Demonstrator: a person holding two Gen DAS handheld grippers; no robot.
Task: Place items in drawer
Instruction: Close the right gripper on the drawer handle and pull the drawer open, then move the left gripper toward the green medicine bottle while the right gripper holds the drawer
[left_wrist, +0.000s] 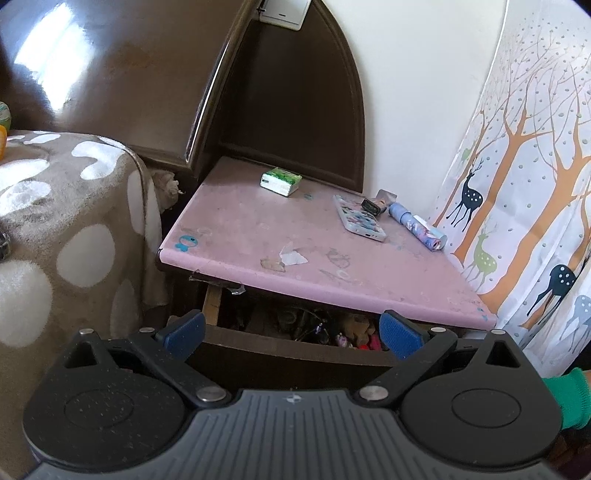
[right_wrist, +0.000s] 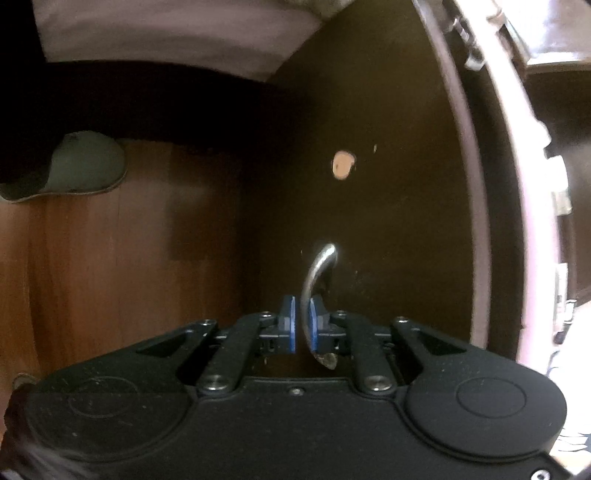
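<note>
Right wrist view: right gripper with blue pads nearly shut around curved metal handle of dark drawer front, thin gap showing on one side, so contact only partly certain. Picture blurred; wooden floor beyond.

Left wrist view: left gripper spread wide, holding nothing, hovering above drawer, which stands partly open beneath pink tabletop. Inside drawer, dark clutter, hard to make out. On tabletop, well apart: green-and-white box near back; phone, with small black object on it; patterned tube just beside, close to curtain.

Risks, as judgement: handle slipping from narrow pinch; drawer jamming on crammed contents; tube rolling off edge if table jolted. Whether drawer opening or closing: impossible to tell.
</note>
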